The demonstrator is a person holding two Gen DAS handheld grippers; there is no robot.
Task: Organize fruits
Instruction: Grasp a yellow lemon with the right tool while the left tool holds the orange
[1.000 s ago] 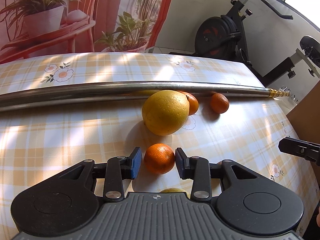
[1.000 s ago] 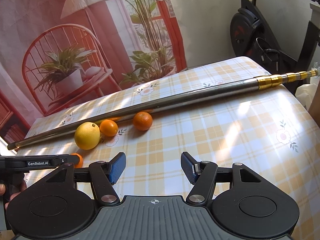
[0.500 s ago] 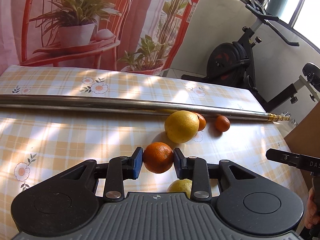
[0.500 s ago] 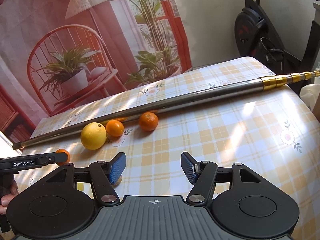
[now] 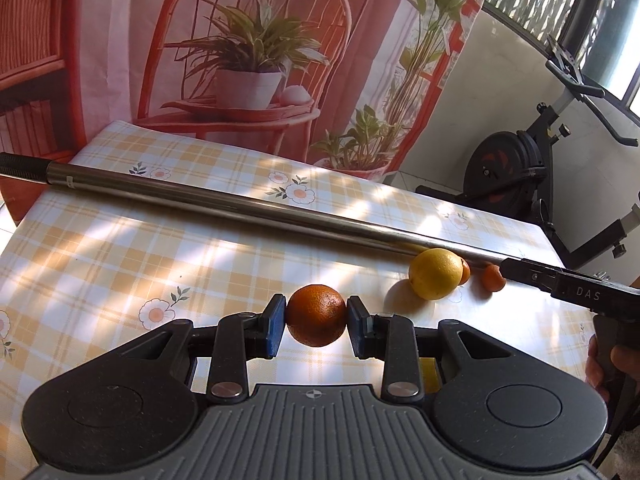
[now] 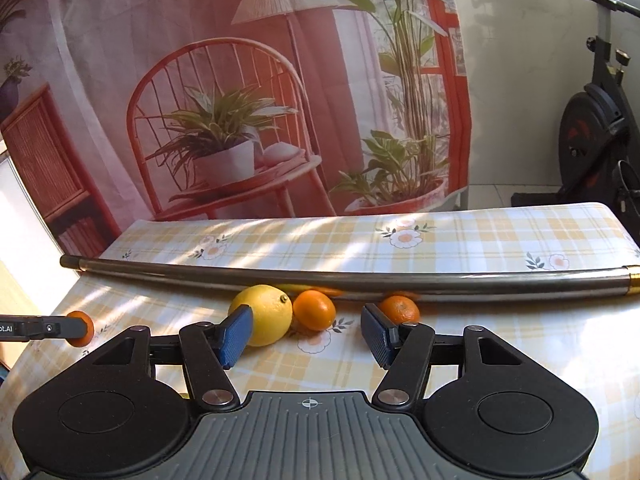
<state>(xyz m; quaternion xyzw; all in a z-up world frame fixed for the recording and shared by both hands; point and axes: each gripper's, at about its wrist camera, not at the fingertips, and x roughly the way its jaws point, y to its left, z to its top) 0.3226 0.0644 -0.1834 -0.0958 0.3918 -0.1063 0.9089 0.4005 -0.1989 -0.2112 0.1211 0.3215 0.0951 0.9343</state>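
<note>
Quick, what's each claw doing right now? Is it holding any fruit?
Left claw: closed on the orange, lifted off the table.
Right claw: open, holding nothing, aimed at the small orange beside the lemon.

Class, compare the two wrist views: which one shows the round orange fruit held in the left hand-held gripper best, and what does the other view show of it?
The left wrist view: the round orange fruit sits whole between the left hand-held gripper pads. The right wrist view shows only a sliver of it at the frame's left edge, partly behind a gripper finger.

backdrop (image 6: 200, 80): printed chair, plants | exercise bike (image 5: 516, 168): right | sunlight: dappled on checked tablecloth (image 5: 120, 248)
</note>
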